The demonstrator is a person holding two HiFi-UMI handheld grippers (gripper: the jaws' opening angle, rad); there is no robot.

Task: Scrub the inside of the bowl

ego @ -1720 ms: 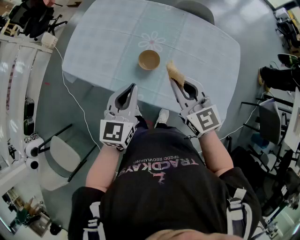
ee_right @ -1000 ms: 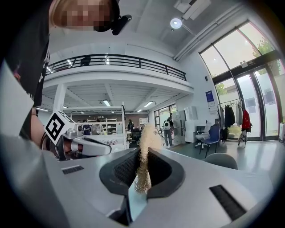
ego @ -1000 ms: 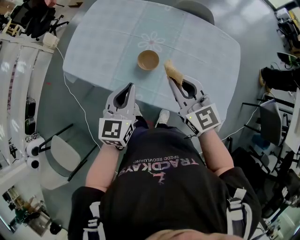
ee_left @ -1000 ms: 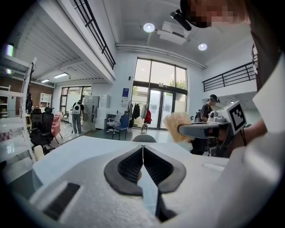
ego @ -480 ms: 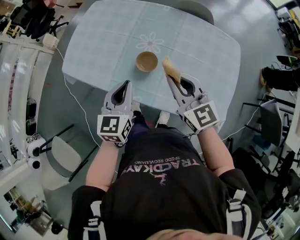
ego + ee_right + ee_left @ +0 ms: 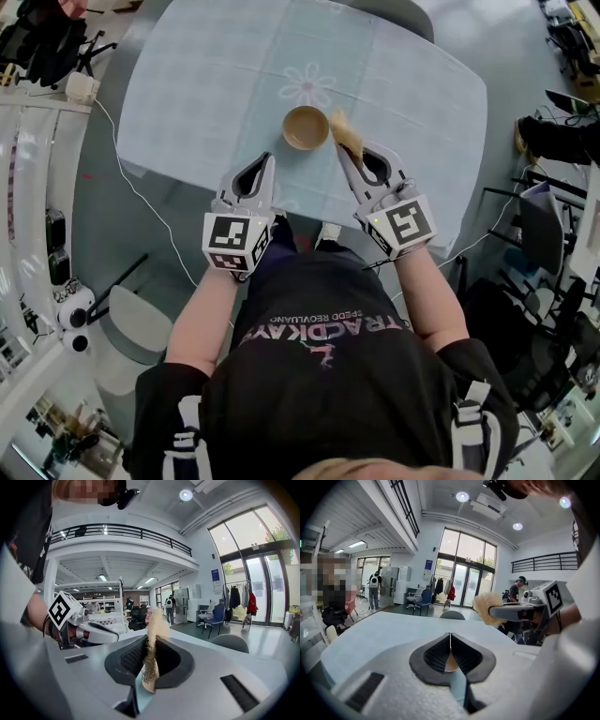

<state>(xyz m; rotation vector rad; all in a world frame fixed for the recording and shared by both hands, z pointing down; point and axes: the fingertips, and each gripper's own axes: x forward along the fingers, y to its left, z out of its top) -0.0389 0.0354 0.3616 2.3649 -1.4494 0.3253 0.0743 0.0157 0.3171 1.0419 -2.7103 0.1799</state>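
A tan bowl [image 6: 306, 127] stands upright on the pale blue table [image 6: 206, 84], near its front edge. My right gripper [image 6: 344, 148] is shut on a tan scrub sponge [image 6: 345, 133] whose end sticks out just right of the bowl's rim. In the right gripper view the sponge [image 6: 151, 654] stands pinched between the jaws. My left gripper [image 6: 268, 161] is shut with nothing in it, hovering at the table's front edge, below and left of the bowl. In the left gripper view a sliver of the bowl [image 6: 450, 664] shows behind the closed jaws, and the sponge [image 6: 487, 608] shows at upper right.
A flower print [image 6: 307, 90] marks the tablecloth beyond the bowl. A grey chair [image 6: 389, 11] sits at the far side of the table, another seat [image 6: 141, 328] on the floor at lower left. A white cable [image 6: 141, 197] runs along the floor at left.
Both grippers have moved forward toward the bowl. The sponge's tip has come from a short way right of the bowl to right beside its rim.
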